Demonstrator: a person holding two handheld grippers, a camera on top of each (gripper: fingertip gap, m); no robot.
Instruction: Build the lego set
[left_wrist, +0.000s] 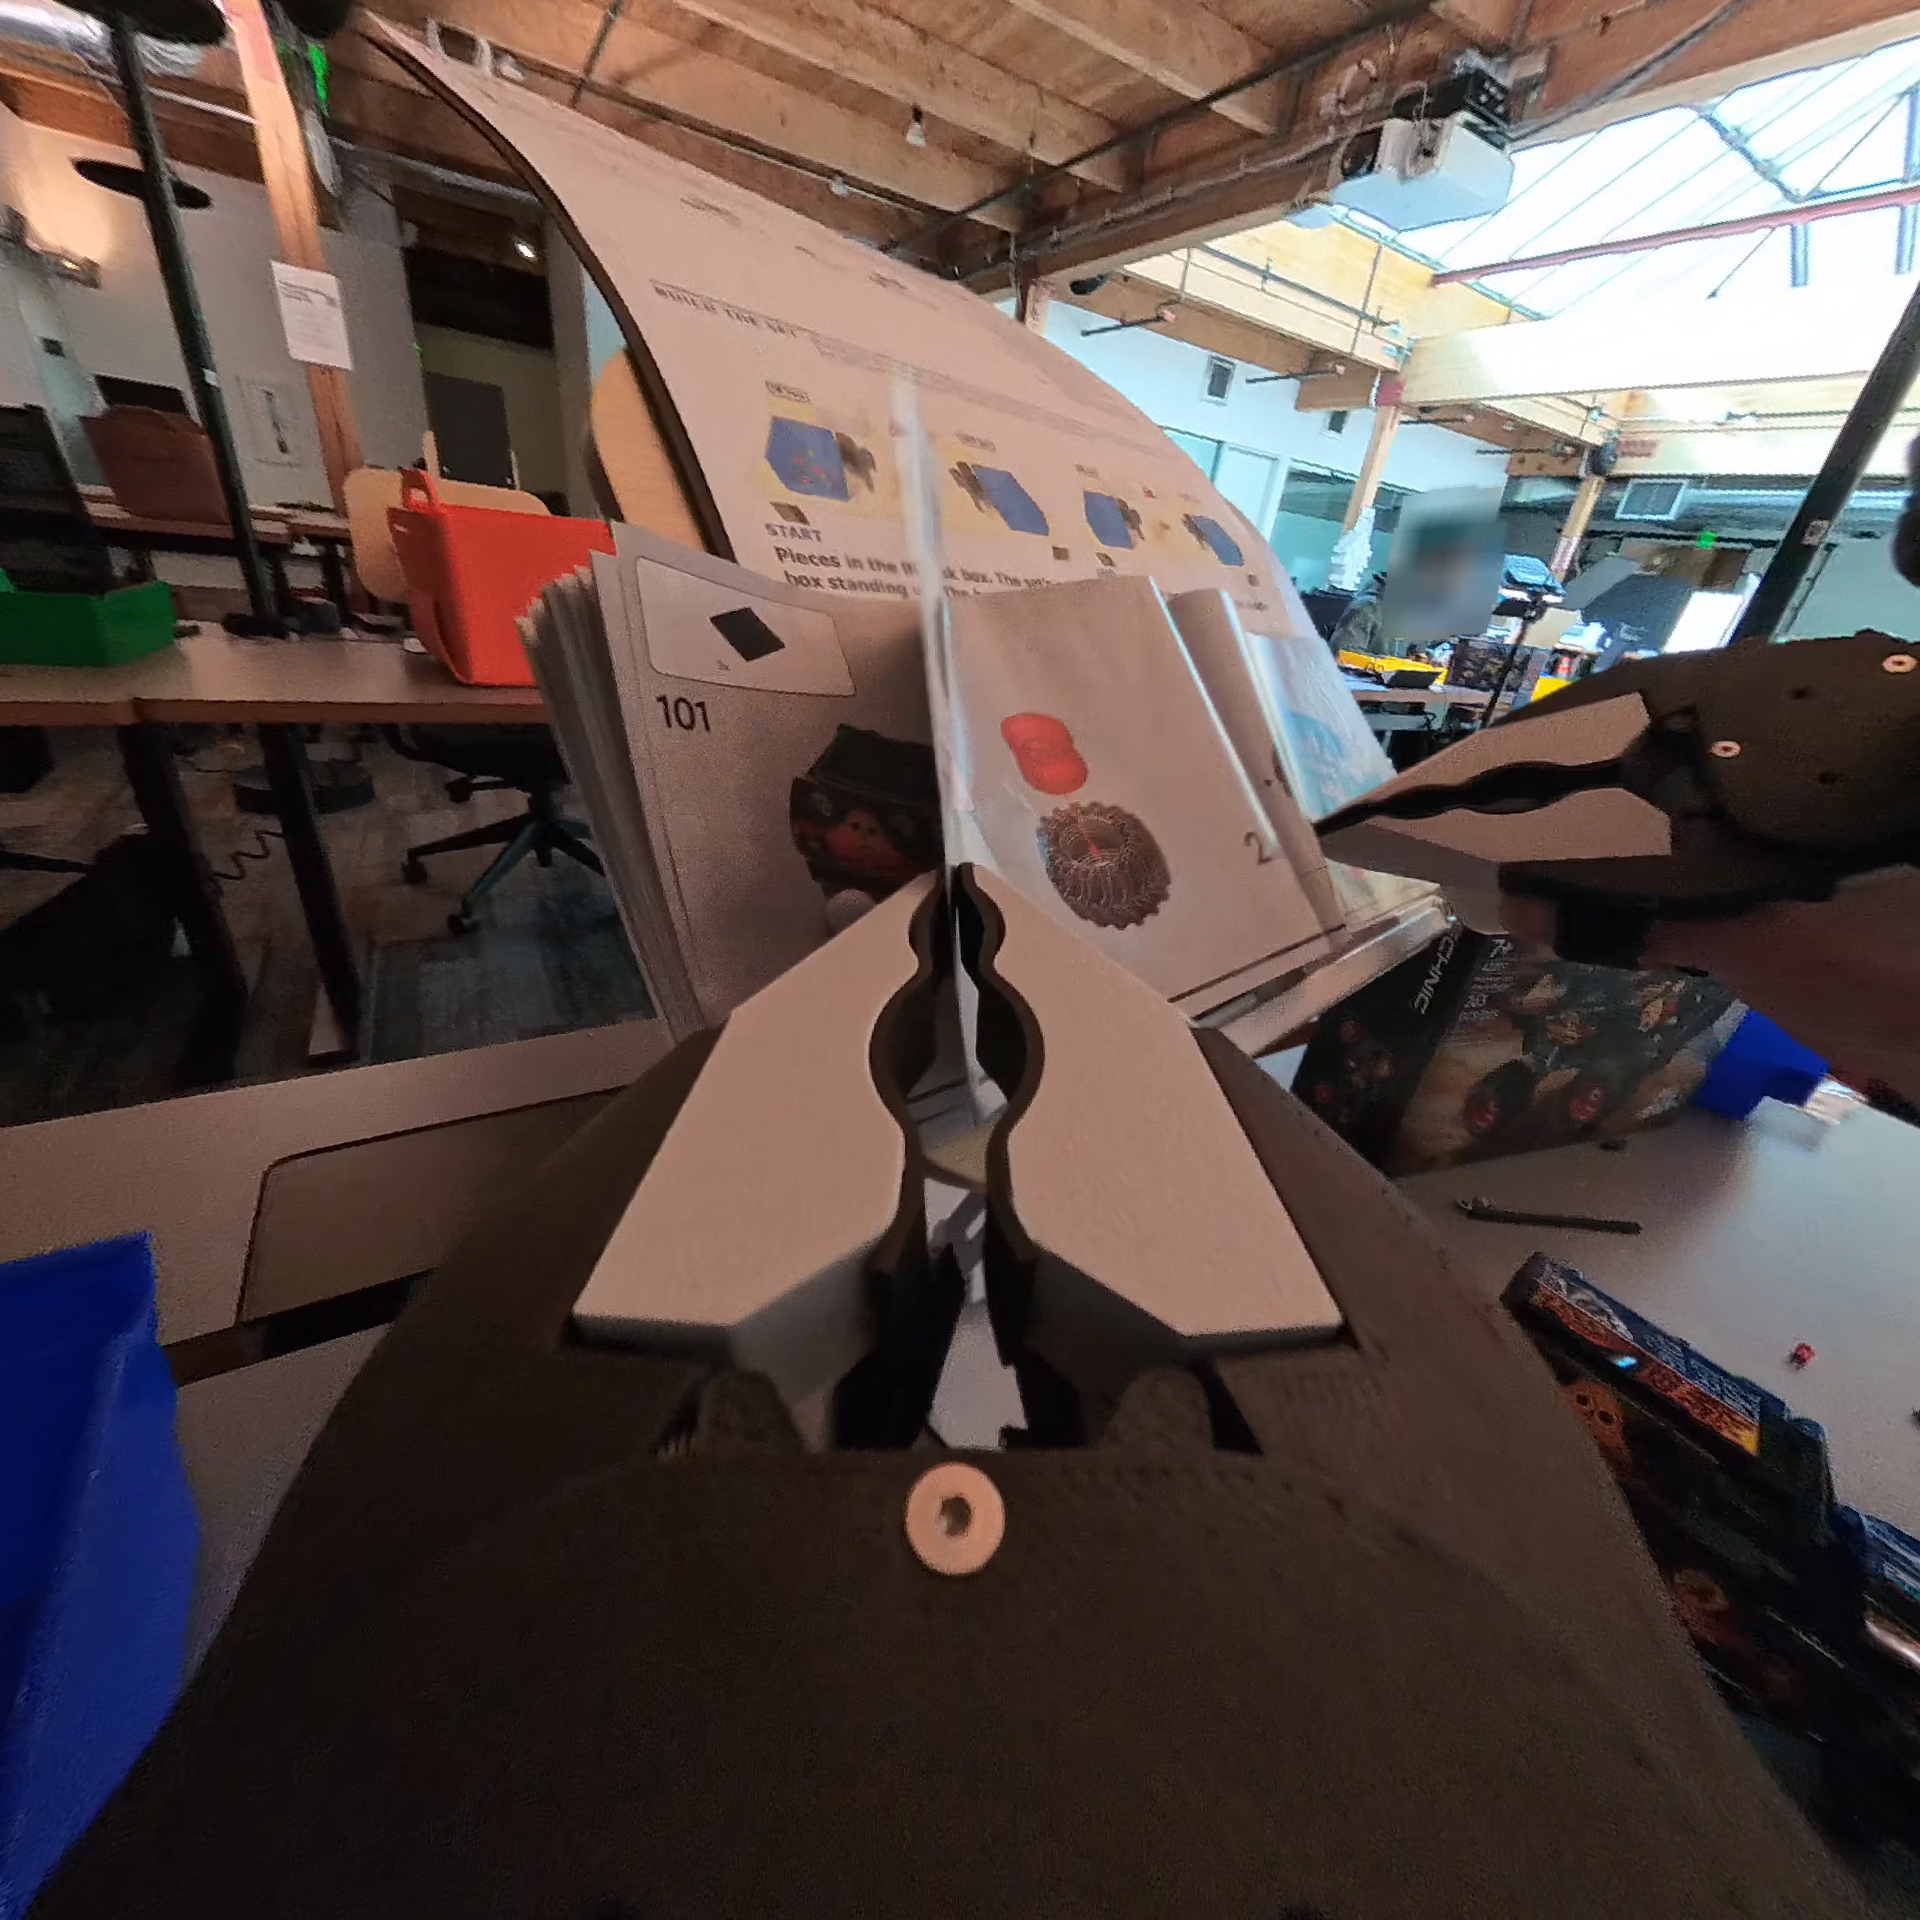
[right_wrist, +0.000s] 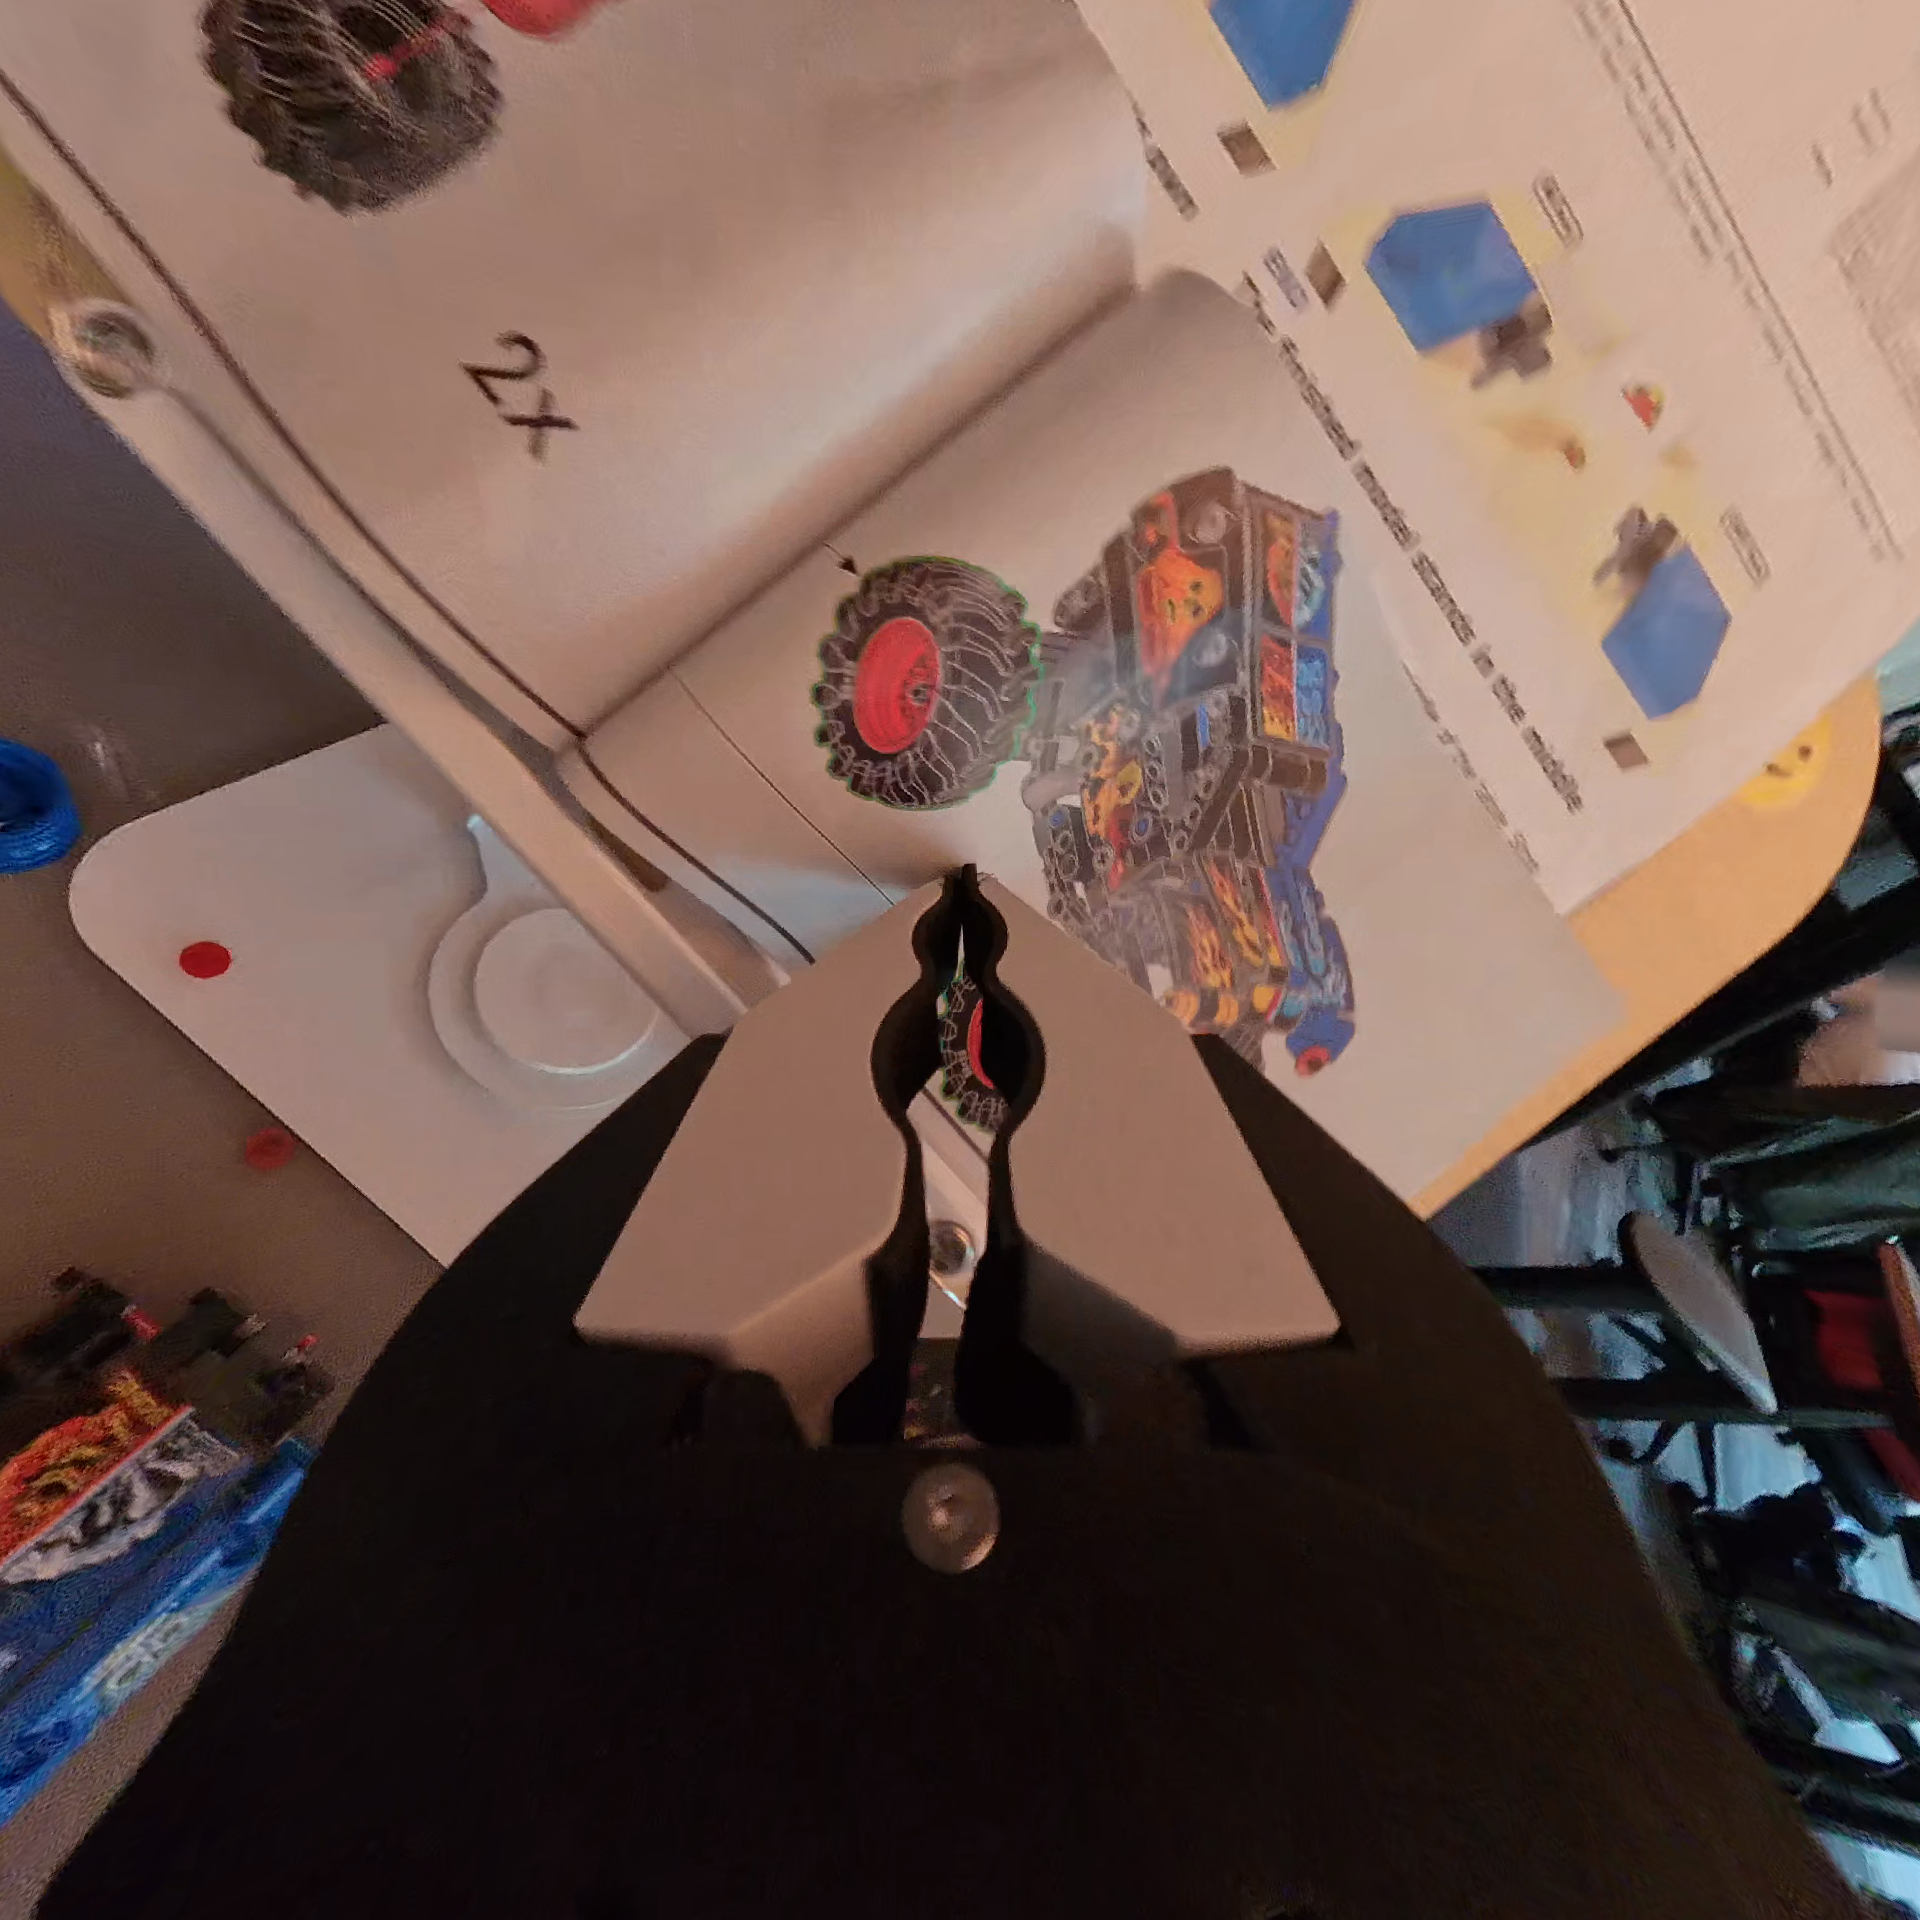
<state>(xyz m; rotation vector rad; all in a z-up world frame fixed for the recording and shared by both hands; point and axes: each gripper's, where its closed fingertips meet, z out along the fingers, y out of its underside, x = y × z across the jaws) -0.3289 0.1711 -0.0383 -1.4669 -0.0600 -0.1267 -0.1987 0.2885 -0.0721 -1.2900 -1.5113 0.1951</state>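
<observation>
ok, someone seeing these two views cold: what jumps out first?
The left gripper, dead centre in its own view, is shut on a single page of the instruction booklet propped on a stand behind the table. The right gripper is closed too, its tip near the booklet's lower edge, over a page showing a bright monster truck picture.

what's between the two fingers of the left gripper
A single thin white page of the open instruction booklet, standing edge-on, is pinched between the left gripper's fingertips; the left wrist view shows it.

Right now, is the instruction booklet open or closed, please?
Open: the booklet stands spread on its stand, one page held upright between the left gripper fingers.
</observation>
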